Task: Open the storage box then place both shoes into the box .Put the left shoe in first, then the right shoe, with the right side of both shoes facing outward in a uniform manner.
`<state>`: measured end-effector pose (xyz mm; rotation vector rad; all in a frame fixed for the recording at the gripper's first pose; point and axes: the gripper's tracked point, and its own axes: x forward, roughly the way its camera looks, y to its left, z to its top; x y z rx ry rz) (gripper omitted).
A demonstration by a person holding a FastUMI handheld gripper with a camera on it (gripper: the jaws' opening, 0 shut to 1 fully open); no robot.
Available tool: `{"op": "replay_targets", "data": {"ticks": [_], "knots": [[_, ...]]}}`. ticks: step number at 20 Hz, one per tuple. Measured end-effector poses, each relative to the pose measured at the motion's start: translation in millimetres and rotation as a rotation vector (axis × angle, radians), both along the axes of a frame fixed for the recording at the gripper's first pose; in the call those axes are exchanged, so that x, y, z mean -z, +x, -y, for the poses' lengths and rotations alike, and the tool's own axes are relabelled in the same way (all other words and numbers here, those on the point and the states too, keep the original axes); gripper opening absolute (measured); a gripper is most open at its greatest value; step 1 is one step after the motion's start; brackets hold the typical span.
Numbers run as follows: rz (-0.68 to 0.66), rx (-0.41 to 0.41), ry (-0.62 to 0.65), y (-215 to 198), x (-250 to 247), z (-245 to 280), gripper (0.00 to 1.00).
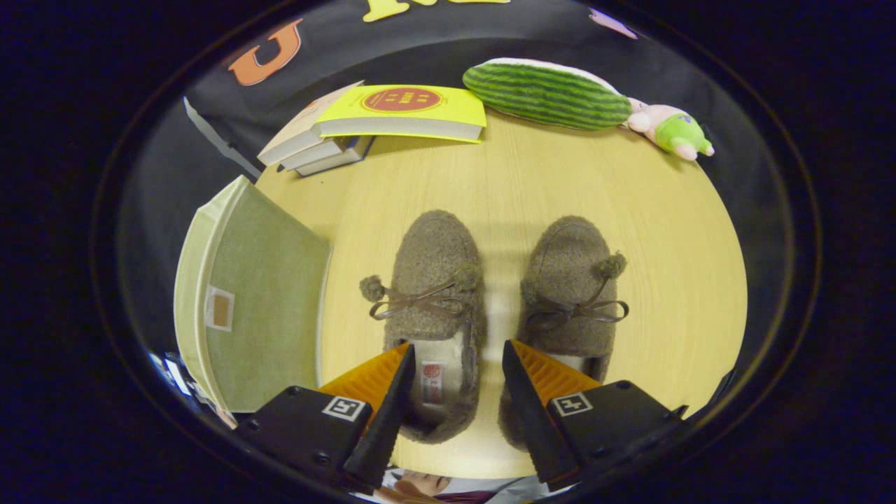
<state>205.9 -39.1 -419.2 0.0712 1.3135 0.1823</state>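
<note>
While hovering above a pale wooden tabletop (532, 189), looking down along the gripper (456, 357) at lower centre, fingers spread wide apart and pinching nothing. Lying side by side at centre frame, toes pointing toward the top: two fuzzy brown slippers with thin bow laces and pompoms. Left slipper (435, 280) sitting just ahead of the left finger (371, 381), with its pale lining and a small label showing between the two fingers. Right slipper (570, 280) sitting just ahead of the right finger (549, 378), heel partly hidden beneath it. Resting at the left of the frame, just beside the left slipper: a closed olive-green fabric storage box (259, 308), lid down, small tag on top. Stacking at upper left: several books (336, 143), topped by a yellow one. Lying across the upper right, at the table's far edge: a watermelon-striped plush (546, 94), with a small pink and green plush toy (672, 129) touching its right end.
</note>
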Motion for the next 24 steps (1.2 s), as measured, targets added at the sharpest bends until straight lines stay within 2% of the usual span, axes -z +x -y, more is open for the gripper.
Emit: {"op": "replay_targets", "data": {"ticks": [4,5,7,10,16,18,24], "knots": [[-0.029,0.035,-0.009,4.0,20.7,0.5,0.45],[-0.036,0.035,-0.015,2.7,27.7,0.4,0.32],[-0.037,0.036,-0.016,1.7,34.0,2.7,0.13],[-0.037,0.095,0.022,3.5,30.3,2.0,0.07],[-0.074,0.204,0.172,-5.8,6.3,-12.7,0.06],[-0.065,0.223,0.202,-7.2,-7.8,-15.1,0.06],[0.009,0.209,0.235,-9.4,-67.4,-23.2,0.06]]}}
